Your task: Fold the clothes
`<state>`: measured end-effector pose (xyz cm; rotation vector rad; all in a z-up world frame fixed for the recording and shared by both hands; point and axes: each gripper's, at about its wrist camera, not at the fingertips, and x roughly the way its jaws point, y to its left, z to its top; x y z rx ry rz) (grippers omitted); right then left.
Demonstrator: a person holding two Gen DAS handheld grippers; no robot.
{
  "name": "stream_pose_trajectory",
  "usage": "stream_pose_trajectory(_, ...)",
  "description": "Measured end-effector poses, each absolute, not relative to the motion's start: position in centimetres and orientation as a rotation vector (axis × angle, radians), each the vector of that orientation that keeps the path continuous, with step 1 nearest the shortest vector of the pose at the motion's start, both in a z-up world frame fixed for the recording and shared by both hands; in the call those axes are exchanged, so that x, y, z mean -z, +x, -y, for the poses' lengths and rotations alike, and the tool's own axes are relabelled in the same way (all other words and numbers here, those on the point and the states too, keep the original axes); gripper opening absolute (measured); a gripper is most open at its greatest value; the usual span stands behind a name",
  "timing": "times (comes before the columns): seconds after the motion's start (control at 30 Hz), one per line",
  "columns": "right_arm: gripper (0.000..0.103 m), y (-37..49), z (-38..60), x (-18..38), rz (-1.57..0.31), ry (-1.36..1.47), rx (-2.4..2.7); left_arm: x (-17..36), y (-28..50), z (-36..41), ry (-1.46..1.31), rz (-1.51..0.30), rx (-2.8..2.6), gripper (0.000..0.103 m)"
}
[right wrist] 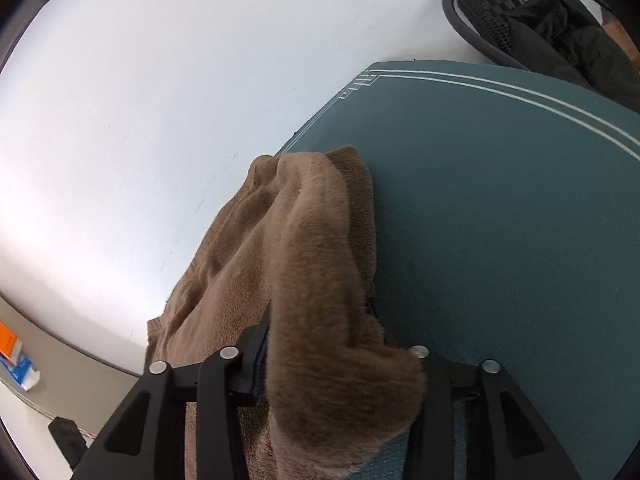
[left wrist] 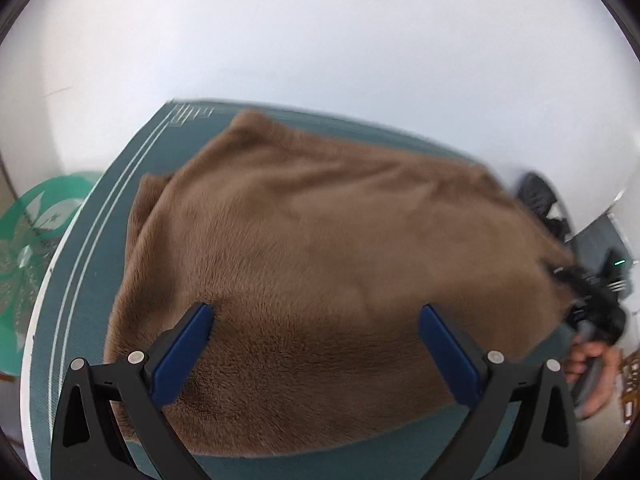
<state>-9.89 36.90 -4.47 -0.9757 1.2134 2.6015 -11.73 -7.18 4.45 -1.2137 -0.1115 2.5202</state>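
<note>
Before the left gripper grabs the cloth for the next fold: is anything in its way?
Nothing visible. The left gripper hangs open right over the brown cloth, only bare fleece between its fingers. The right gripper already holds a bunched fold at the far side.

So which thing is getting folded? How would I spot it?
Find the dark teal mat with thin white border lines on the white table. The fuzzy brown fleece garment lies on it. It is the only soft, furry brown thing there.

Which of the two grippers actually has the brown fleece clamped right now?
The right gripper: a thick fold of the brown fleece is bunched between its fingers. The left gripper stands wide open above the fleece.
</note>
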Motion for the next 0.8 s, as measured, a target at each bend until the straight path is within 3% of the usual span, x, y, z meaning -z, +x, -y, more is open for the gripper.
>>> stream_pose_trajectory(0.17,0.045,-9.5,-36.7,4.2,-1.189,-0.997,-2.609,-3.8,-11.6,6.2,-1.205,-0.001,-2.563,0.103)
stream_pose_trajectory(0.37,0.034,-9.1,-36.5,3.1,-1.249,-1.021,-2.59,-3.8,-11.6,6.4,-1.202,0.003,-2.561,0.103)
stream_pose_trajectory(0.6,0.032,-10.4,-34.0,-0.7,-1.22,-0.984,-2.679,-4.3,-11.8,7.5,-1.228,0.111,-2.525,0.103)
stream_pose_trajectory(0.8,0.032,-13.6,-32.1,-4.4,-1.19,-0.964,-2.756,-5.1,-12.3,11.1,-1.272,0.4,-2.472,0.103)
